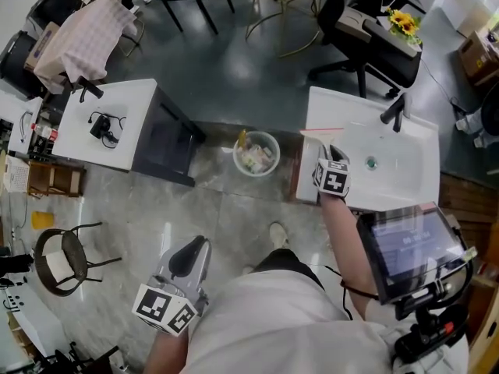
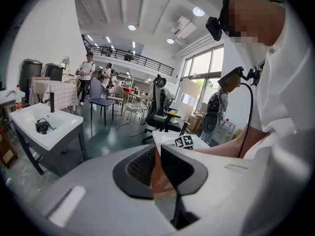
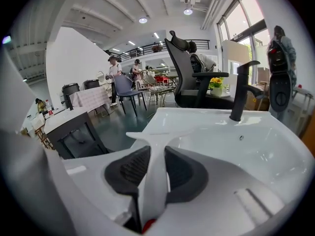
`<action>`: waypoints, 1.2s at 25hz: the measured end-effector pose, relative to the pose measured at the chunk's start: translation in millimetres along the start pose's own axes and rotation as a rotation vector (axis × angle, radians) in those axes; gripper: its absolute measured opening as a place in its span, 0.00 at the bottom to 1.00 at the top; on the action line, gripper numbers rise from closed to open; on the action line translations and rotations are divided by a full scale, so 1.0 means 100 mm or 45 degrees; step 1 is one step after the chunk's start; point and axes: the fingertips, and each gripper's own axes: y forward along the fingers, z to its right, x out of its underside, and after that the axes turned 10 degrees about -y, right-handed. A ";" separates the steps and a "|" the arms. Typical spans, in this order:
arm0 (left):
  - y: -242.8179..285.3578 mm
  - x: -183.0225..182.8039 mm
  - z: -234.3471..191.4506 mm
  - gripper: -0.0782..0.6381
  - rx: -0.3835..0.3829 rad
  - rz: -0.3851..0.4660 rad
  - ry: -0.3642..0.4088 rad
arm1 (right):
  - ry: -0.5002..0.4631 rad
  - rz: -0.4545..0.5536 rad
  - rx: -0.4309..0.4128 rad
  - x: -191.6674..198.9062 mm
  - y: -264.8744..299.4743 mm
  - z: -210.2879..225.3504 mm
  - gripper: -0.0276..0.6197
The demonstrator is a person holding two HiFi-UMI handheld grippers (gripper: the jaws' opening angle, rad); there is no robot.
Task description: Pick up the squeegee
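The squeegee [image 1: 321, 132] is white with a thin red edge and lies on the left ledge of the white sink [image 1: 405, 181]. My right gripper [image 1: 333, 154] reaches over that ledge. In the right gripper view its white handle [image 3: 156, 173] runs up between the two dark pads, which press on it from both sides, and the T-shaped blade [image 3: 160, 134] sticks out over the basin [image 3: 236, 146]. The right gripper [image 3: 153, 167] is shut on it. My left gripper [image 1: 193, 248] hangs low over the floor, away from the sink, its jaws [image 2: 158, 163] together and holding nothing.
A black faucet [image 1: 394, 111] stands at the sink's far rim. A round bin [image 1: 256, 153] sits on the floor left of the sink. Further left is a second white washstand [image 1: 109, 123]. A black stool [image 1: 62, 257] and a mounted screen [image 1: 409, 244] are near me.
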 end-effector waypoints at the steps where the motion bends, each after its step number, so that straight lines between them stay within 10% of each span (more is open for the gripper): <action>1: -0.02 0.00 0.00 0.17 0.007 0.001 0.001 | 0.002 0.004 -0.002 0.00 -0.05 -0.01 0.20; 30: -1.14 0.57 0.28 0.17 0.309 0.033 0.048 | 0.016 0.223 -0.021 0.08 -2.65 -0.50 0.20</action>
